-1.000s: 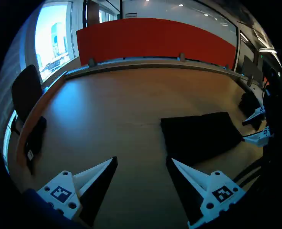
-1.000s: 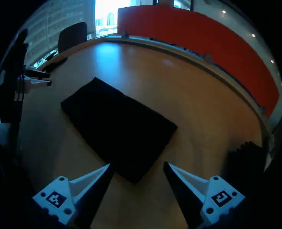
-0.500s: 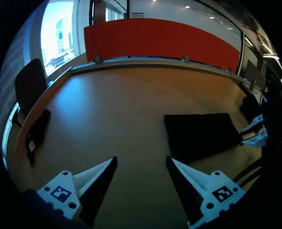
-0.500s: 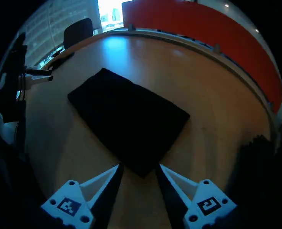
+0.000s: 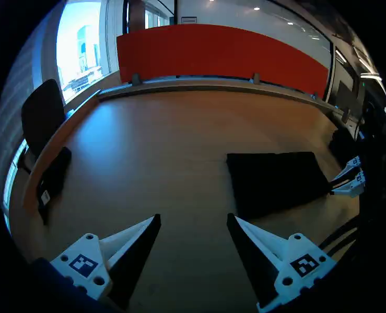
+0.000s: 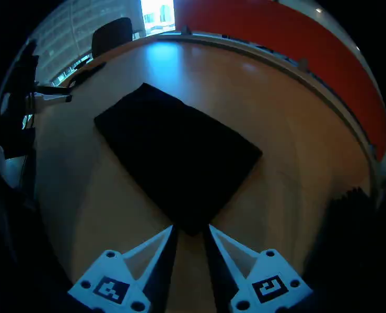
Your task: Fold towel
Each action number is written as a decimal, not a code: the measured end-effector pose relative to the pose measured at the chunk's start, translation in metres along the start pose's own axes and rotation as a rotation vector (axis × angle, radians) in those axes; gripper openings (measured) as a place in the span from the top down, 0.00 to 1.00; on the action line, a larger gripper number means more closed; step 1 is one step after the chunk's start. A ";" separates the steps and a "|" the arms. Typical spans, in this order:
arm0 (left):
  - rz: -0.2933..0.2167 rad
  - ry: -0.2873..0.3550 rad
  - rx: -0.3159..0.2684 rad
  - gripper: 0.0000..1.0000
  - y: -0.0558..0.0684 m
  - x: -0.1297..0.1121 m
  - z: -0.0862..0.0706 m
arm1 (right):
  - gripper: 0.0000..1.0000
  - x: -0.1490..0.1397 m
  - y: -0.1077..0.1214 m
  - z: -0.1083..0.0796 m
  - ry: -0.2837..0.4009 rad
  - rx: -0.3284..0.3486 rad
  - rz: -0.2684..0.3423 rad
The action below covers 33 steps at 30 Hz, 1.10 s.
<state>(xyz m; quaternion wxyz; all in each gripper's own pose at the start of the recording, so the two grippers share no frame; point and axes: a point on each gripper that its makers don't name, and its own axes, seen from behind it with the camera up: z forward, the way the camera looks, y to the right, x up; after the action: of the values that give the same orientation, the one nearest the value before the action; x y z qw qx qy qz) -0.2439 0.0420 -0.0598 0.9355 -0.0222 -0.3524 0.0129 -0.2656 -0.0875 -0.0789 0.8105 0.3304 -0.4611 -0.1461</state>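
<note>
A black folded towel (image 5: pixel 276 180) lies flat on the wooden table (image 5: pixel 156 146). In the right gripper view the towel (image 6: pixel 177 151) runs diagonally, and its near corner sits between my right gripper's fingers (image 6: pixel 190 229), which have narrowed onto it. Seen from the left gripper view, the right gripper (image 5: pixel 349 180) is at the towel's right end. My left gripper (image 5: pixel 193 229) hangs open over bare wood, left of and nearer than the towel, holding nothing. It also appears at the far left of the right gripper view as the left gripper (image 6: pixel 67 95).
A red partition (image 5: pixel 219 52) runs along the table's far edge. A dark chair (image 5: pixel 38 115) stands at the left by the windows, and a flat black object (image 5: pixel 51 175) lies on the table's left rim. A dark ribbed item (image 6: pixel 349 219) sits at the right.
My right gripper has moved in to the towel's near corner and its fingers have closed from wide apart to a narrow gap. The left gripper has shifted only slightly.
</note>
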 end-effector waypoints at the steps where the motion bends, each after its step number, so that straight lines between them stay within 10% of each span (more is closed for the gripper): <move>1: 0.000 0.000 0.001 0.06 -0.001 0.000 0.000 | 0.71 -0.001 0.000 0.000 -0.002 0.001 0.000; 12: -0.001 -0.005 0.005 0.06 -0.003 -0.001 -0.001 | 0.93 -0.001 0.002 0.001 0.006 -0.002 0.005; 33: 0.001 -0.003 0.007 0.06 -0.008 0.000 -0.001 | 0.95 0.045 0.001 -0.014 0.098 -0.033 -0.039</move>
<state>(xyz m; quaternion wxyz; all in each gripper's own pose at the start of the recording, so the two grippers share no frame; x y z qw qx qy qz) -0.2427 0.0340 -0.0600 0.9351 -0.0190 -0.3537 0.0147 -0.2298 -0.1055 -0.0533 0.8344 0.3326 -0.4119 -0.1531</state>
